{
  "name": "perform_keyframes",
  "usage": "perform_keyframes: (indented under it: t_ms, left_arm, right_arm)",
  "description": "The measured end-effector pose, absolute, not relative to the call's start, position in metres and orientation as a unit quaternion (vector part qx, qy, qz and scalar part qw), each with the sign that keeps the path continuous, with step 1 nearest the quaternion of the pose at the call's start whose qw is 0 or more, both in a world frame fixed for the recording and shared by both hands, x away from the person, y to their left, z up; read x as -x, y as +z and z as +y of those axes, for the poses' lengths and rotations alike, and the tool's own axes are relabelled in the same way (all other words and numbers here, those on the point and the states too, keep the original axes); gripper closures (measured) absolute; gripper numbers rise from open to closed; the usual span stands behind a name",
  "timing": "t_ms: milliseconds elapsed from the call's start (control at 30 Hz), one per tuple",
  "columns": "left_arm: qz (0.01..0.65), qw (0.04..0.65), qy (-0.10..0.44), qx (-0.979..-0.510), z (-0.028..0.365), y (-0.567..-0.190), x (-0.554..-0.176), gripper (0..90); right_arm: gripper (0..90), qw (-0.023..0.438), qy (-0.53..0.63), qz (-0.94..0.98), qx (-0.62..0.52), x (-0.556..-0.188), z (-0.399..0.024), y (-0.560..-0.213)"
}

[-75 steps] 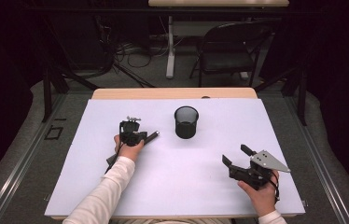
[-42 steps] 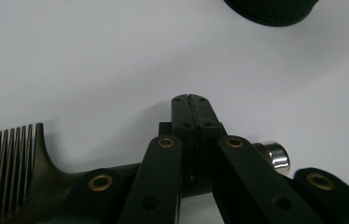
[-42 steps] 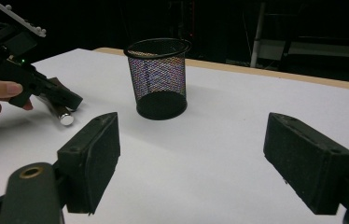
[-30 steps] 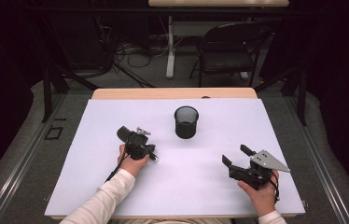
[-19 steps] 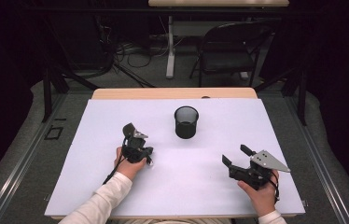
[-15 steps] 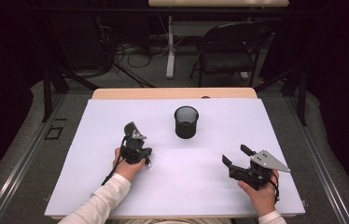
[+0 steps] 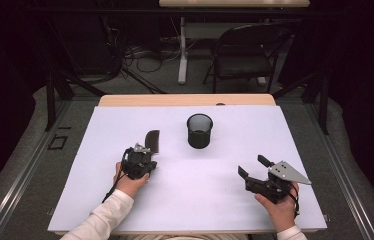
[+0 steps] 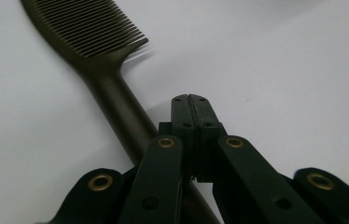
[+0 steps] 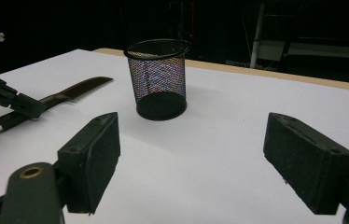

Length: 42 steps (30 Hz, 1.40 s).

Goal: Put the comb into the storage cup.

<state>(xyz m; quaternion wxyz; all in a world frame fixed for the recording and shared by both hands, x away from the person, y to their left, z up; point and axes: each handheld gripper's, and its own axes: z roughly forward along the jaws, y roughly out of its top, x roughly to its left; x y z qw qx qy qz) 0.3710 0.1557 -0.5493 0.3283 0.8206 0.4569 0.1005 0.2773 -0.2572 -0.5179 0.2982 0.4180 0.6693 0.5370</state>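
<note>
A dark comb (image 7: 152,141) lies flat on the white table cover, teeth end away from me; its handle (image 8: 116,107) runs under the left side of my left gripper (image 8: 190,100). That gripper (image 7: 144,152) is shut with its jaws pressed together on nothing, tips just beside the comb's handle. It also shows at the left edge of the right gripper view, left gripper (image 9: 35,108) over the comb (image 9: 65,95). My right gripper (image 7: 251,166) rests at the front right, open and empty, and its pads (image 9: 93,158) face a black mesh cup (image 9: 157,79).
The mesh cup (image 7: 199,131) stands upright and empty near the table's middle back. The white cover (image 7: 200,200) spans the tabletop, with a wooden strip (image 7: 185,100) along the far edge. A dark chair (image 7: 245,50) and cables lie beyond the table.
My left hand has drawn back toward me along the comb, so the comb's teeth end now shows beyond the gripper. The right gripper has not moved.
</note>
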Motion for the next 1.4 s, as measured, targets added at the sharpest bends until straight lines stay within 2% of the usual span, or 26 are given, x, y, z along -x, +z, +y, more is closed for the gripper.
perform_keyframes:
  t_ms: [1400]
  left_arm:
    - [0.480,0.327,0.115,-0.806,0.177,-0.550,-0.371,90.0]
  right_arm:
    - [18.5,0.297,0.540,0.667,-0.418,-0.277,-0.257,-0.518]
